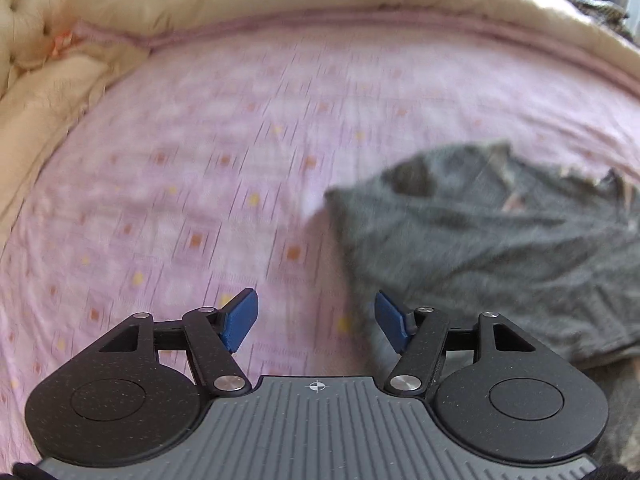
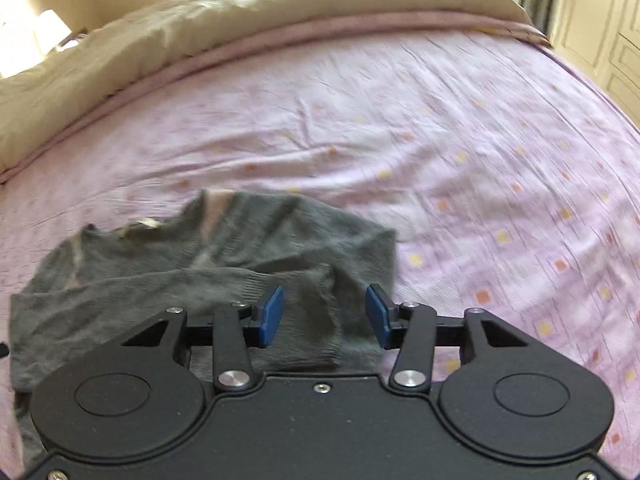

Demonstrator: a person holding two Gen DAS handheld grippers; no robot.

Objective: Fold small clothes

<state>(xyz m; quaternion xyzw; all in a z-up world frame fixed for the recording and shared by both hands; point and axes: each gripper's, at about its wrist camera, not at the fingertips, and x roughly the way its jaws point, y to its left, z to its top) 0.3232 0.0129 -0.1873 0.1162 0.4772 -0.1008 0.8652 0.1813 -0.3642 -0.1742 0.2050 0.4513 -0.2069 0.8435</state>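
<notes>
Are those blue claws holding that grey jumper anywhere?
No. The left gripper and right gripper are both open; the grey jumper lies loose on the bedspread.

Grey sweater ribbed matt knit; pink bedsheet wrinkled cloth.

A sweater lies on a bedsheet that covers the bed. In the right wrist view the sweater lies left of centre, with one sleeve folded across its body; the right gripper stands over the sleeve's cuff end. In the left wrist view the sweater lies to the right, and the left gripper stands over the bedsheet, just beside the sweater's left edge. Behind the bedsheet, a duvet lies along its far edge.
</notes>
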